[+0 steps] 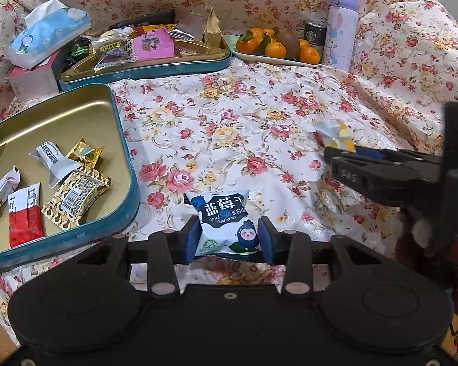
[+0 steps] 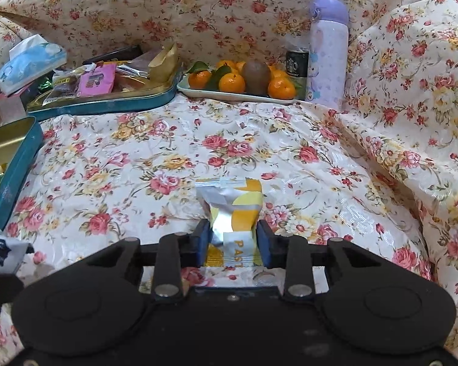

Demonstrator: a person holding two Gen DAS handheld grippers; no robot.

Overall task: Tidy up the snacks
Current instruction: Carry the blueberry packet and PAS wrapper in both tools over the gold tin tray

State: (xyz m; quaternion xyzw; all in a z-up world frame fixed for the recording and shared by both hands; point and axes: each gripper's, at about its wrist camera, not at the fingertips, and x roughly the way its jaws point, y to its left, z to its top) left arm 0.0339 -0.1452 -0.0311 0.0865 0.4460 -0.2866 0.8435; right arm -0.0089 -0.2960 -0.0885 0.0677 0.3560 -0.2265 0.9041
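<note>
Now we work over the floral cloth (image 1: 259, 116), which covers everything. On it lie two teal tins: the far tin (image 1: 143, 67) is piled with mixed snacks, and the near tin (image 1: 61, 140) holds about seven sorted packets, so we judge the sorting partly done, with more to move.

Our left gripper (image 1: 228, 239) is clamped on a blueberry packet (image 1: 221, 222), just beside the near tin. Our right gripper (image 2: 233, 244) has its pads against a yellow pastry packet (image 2: 232, 207) on the cloth.

Only the left view shows what is inside the near tin; the right view shows just its corner (image 2: 12, 152).
</note>
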